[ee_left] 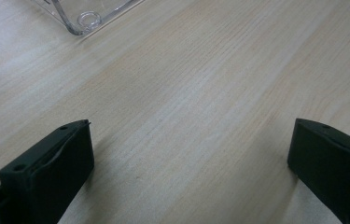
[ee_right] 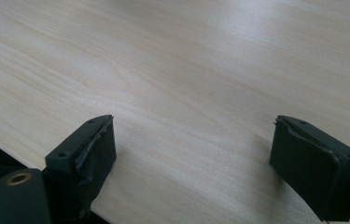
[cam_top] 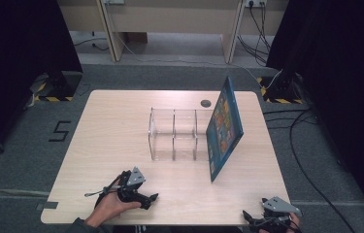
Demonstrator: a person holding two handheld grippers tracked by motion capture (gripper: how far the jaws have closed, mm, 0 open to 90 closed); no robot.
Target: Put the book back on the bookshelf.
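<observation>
Desk (cam_top: 121, 126), pale wood: book (cam_top: 224, 127) leans on clear rack (cam_top: 174, 134) mid-desk, toward right edge. Left gripper (cam_top: 153, 198) and right gripper (cam_top: 247, 217) at near edge, jaws wide apart, empty. Step: pre-reach. Next: right gripper must reach forward to the book.

floor marking (cam_top: 61, 131) | reads "5" | on grey carpet left of table
</observation>
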